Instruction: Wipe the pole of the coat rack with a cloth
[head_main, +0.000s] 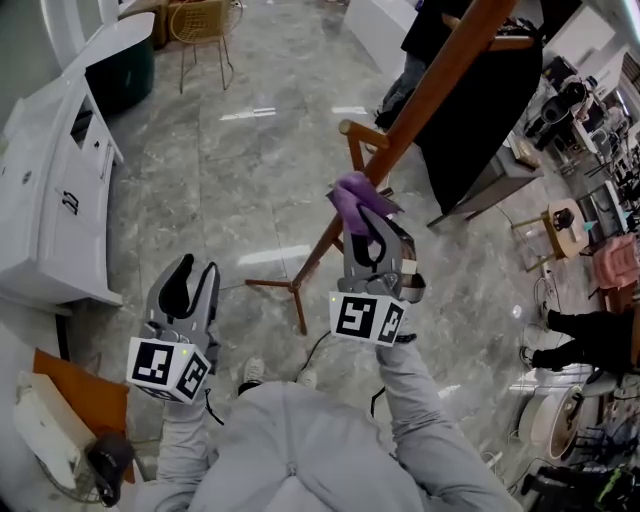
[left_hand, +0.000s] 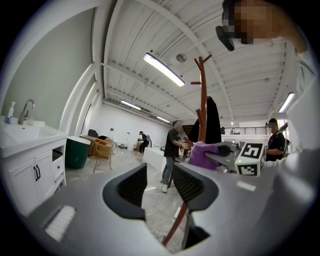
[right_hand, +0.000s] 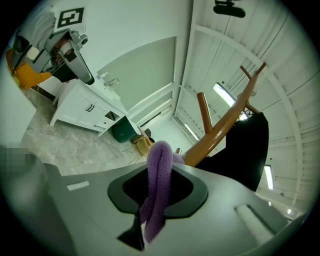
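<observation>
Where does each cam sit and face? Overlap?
Head view: on head, steeply down at grey marble floor; grey sleeves, left gripper, right gripper show.
Left gripper view: rides that gripper, faces across the room; own jaws apart, empty.
Right gripper view: rides that gripper, tilted ceilingward; jaws shut on fuzzy purple cloth.
Shared: all three show cloth and brown wooden coat-rack pole.

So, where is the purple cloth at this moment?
The purple cloth is right of centre in the head view, clamped in the right gripper, beside the coat rack pole.

Grey marble floor (head_main: 250, 190), white sink cabinet (head_main: 50, 200) noted left of left gripper (head_main: 196, 272), wicker chair (head_main: 205, 20) beyond, strip-lit white ceiling (left_hand: 150, 30).
</observation>
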